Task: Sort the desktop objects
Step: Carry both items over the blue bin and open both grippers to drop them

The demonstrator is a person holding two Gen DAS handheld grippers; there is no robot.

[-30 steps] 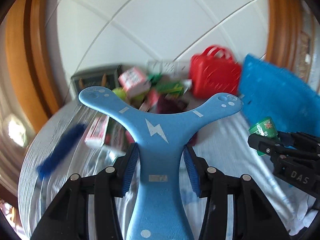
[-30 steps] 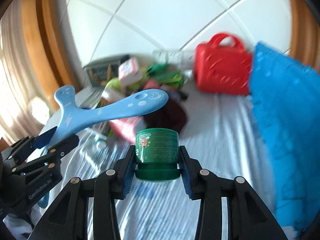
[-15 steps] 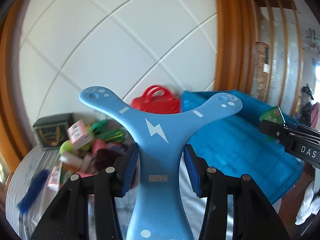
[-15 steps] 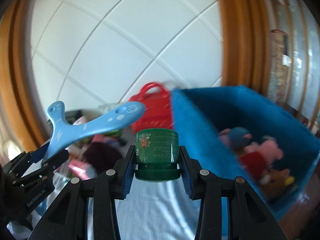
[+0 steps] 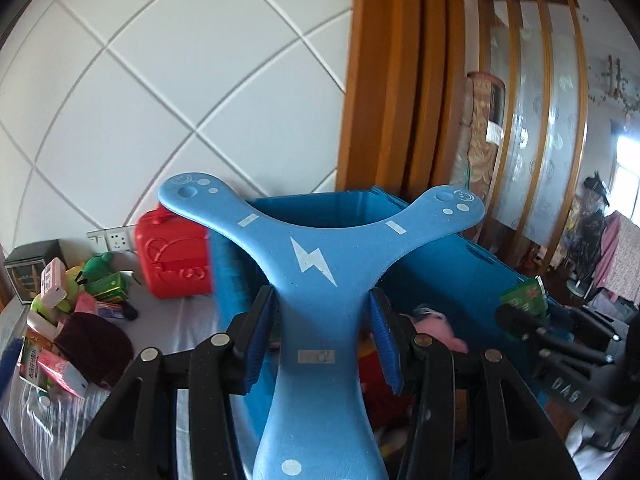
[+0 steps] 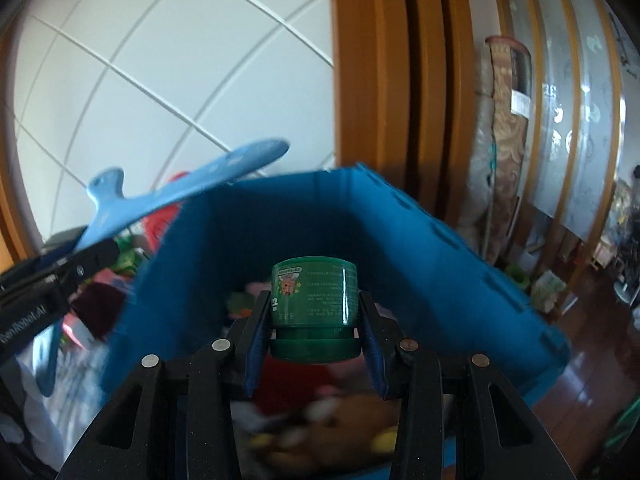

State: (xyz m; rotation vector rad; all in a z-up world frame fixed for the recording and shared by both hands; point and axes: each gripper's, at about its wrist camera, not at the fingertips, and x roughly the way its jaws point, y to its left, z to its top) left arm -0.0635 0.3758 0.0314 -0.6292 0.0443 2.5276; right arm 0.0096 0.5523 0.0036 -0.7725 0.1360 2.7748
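- The left gripper (image 5: pixel 320 336) is clamped on the stem of a blue boomerang (image 5: pixel 316 256), which is held in the air over the near wall of the blue bin (image 5: pixel 448 264).
- The right gripper (image 6: pixel 314 338) grips a green jar (image 6: pixel 314 296) by its sides, poised above the bin's open mouth, the lid end nearest the camera.
- Progress: both items are carried but not yet released. Soft toys (image 6: pixel 344 412) already lie in the bin, so some sorting looks done.
- Remaining: a heap (image 5: pixel 76 312) of boxes, a dark cap and green packets lies on the table (image 5: pixel 176 320) beside a red case (image 5: pixel 172 260). Much appears left.
- Not legible: the bin's contents are blurred in the right view and largely masked by boomerang and fingers in the left. The jar's label print cannot be read. The heap's left edge is cut off.
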